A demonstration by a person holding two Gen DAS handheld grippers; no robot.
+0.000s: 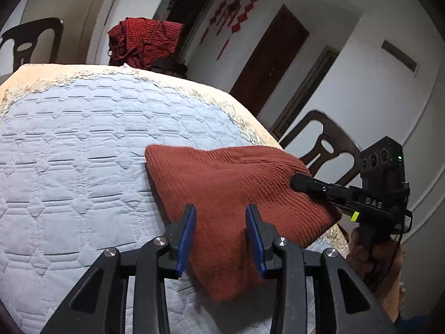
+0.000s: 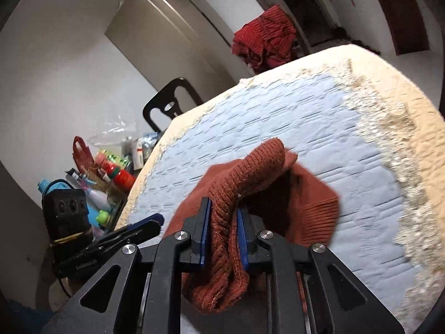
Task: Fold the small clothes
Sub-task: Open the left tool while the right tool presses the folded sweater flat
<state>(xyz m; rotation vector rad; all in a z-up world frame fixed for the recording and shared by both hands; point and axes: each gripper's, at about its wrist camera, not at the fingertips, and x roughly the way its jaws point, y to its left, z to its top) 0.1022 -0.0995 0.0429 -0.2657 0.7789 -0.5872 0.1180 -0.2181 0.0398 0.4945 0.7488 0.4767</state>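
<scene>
A rust-red knitted garment point(image 1: 222, 194) lies folded on the light blue quilted table cover point(image 1: 69, 139), near the table's right corner. My left gripper point(image 1: 221, 214) hovers over its near edge with its blue pads apart, holding nothing. My right gripper point(image 2: 222, 208) is shut on a bunched fold of the same garment point(image 2: 244, 172) and lifts it off the cover. In the left wrist view the right gripper point(image 1: 300, 181) reaches in from the right and presses into the garment's right side. The left gripper point(image 2: 144, 226) shows at the lower left of the right wrist view.
A red checked cloth point(image 1: 144, 41) hangs over a chair beyond the table's far edge. Dark wooden chairs point(image 1: 325, 144) stand at the right and at the far left point(image 1: 30, 41). Bottles, bags and clutter point(image 2: 111, 172) sit beside the table. The cover has a beige lace border point(image 2: 389, 128).
</scene>
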